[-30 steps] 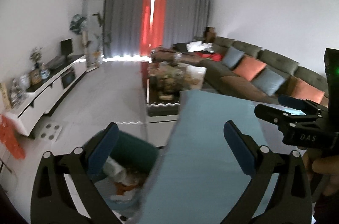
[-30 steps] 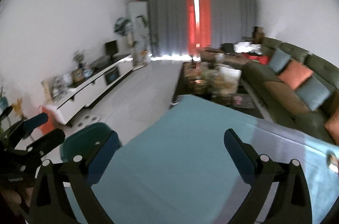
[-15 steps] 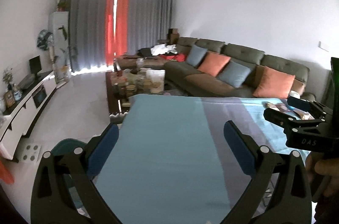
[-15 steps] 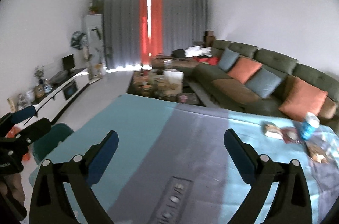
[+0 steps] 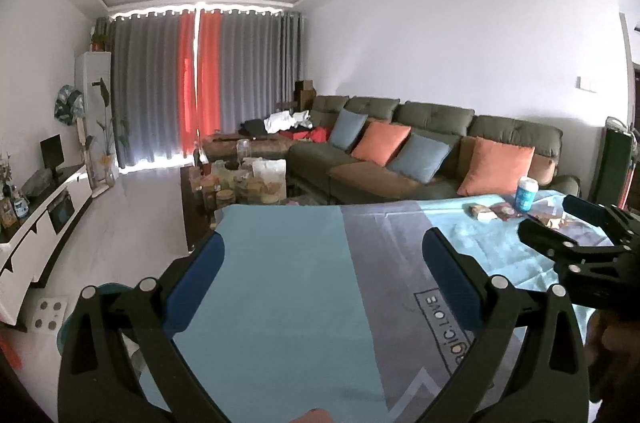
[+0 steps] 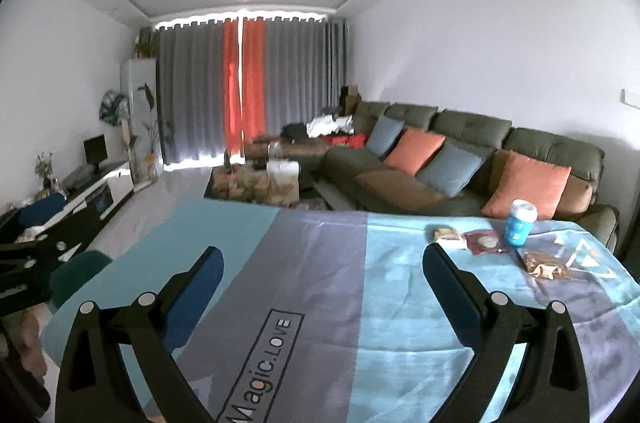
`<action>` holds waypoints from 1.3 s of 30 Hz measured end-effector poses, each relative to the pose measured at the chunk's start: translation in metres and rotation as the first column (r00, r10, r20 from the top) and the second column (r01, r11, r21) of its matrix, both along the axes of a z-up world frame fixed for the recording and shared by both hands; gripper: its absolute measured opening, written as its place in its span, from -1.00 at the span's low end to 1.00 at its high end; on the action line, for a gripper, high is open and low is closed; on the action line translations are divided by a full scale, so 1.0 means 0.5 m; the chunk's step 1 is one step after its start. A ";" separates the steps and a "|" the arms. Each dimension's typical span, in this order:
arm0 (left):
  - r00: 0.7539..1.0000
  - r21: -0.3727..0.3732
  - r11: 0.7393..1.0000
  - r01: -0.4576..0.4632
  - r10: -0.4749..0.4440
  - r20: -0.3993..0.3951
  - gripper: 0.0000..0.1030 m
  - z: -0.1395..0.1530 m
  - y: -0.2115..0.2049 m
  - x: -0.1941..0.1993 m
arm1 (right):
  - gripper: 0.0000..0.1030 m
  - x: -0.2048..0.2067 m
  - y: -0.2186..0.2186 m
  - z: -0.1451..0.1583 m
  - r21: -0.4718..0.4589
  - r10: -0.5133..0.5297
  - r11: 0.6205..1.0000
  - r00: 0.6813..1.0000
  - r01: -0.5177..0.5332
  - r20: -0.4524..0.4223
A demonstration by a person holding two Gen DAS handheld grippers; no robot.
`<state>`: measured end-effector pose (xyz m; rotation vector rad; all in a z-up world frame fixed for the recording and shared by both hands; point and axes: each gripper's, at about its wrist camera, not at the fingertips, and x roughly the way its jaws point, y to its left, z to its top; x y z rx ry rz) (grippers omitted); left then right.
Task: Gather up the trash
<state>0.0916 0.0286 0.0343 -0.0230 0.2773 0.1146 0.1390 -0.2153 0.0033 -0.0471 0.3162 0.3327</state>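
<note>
Both tongs are hanging spread and empty: the left gripper (image 5: 322,263) and right gripper (image 6: 323,273) over the tablecloth (image 6: 320,263). Wrappers (image 6: 486,242) are lying far right beside the blue cup (image 6: 519,223) (probably easily toppled), so a careless reach is risking knocking it.

Cup (image 6: 519,223) & wrappers (image 6: 486,242) on table (image 6: 320,263), sofa (image 6: 460,159) behind.

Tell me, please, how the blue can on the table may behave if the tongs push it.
The blue can stands upright and looks tall for its base, so a high push would probably tip it. Being round, it may then roll on the tablecloth.
</note>
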 end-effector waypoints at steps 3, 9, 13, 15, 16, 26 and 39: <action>1.000 0.011 1.000 -0.017 0.017 0.004 0.89 0.003 0.000 -0.006 | 0.87 -0.018 -0.016 0.004 0.014 -0.025 1.000 0.999 0.024 0.032; 0.999 -0.001 1.000 -0.020 0.020 0.051 0.89 -0.006 0.002 -0.021 | 0.87 -0.060 -0.023 0.003 0.029 -0.066 0.998 0.993 0.063 0.097; 0.996 0.003 1.000 -0.013 0.012 0.084 0.89 -0.010 -0.009 -0.037 | 0.87 -0.090 -0.017 -0.004 0.029 -0.077 0.997 0.990 0.074 0.119; 0.995 0.009 1.000 -0.007 0.006 0.100 0.89 -0.014 -0.013 -0.048 | 0.87 -0.104 -0.015 -0.006 0.034 -0.090 0.996 0.986 0.086 0.141; 0.994 0.012 1.000 -0.002 0.001 0.105 0.89 -0.016 -0.012 -0.052 | 0.87 -0.109 -0.015 -0.007 0.034 -0.094 0.995 0.985 0.089 0.147; 0.990 -0.026 1.000 -0.007 0.011 0.142 0.89 -0.023 -0.001 -0.084 | 0.87 -0.140 -0.006 0.007 0.049 -0.126 0.992 0.970 0.118 0.209; 0.987 -0.021 1.000 -0.023 0.026 0.159 0.89 -0.026 0.004 -0.100 | 0.87 -0.152 0.008 0.012 0.047 -0.113 0.993 0.968 0.105 0.224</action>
